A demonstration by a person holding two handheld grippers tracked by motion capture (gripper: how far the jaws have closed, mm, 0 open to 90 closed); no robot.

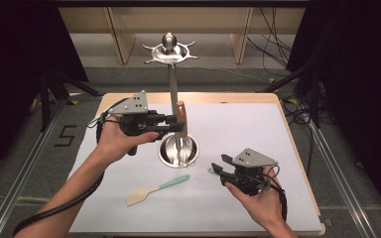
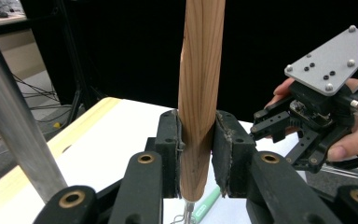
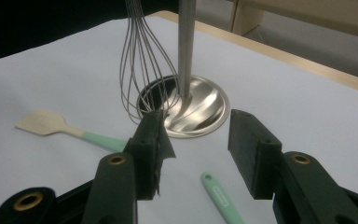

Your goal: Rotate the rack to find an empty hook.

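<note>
Above the round steel base (image 1: pixel 178 150) of the rack (image 1: pixel 172 79), the left hand-held gripper (image 1: pixel 174 122) is clamped on the wooden handle of a whisk (image 1: pixel 181 120). In the left gripper view both black pads press flat on the handle (image 2: pixel 199 93), which stands nearly upright between them. The whisk's wire loops (image 3: pixel 142 60) hang just beside the rack's pole (image 3: pixel 185 46), low over the dish-shaped base (image 3: pixel 200 109); whether the wires touch it cannot be told.

To the right and nearer the person, the right hand-held gripper (image 1: pixel 217 167) is held low over the white sheet (image 1: pixel 238 124) that covers the table (image 1: pixel 297 148). Its jaws stand wide apart with nothing between them. A mint green handle (image 3: pixel 221 196) lies on the sheet just below and in front of them, its far end out of sight.

A spatula (image 1: pixel 156 190) with a pale wooden blade and a mint green handle lies flat on the sheet, near the base and well apart from both grippers.
</note>
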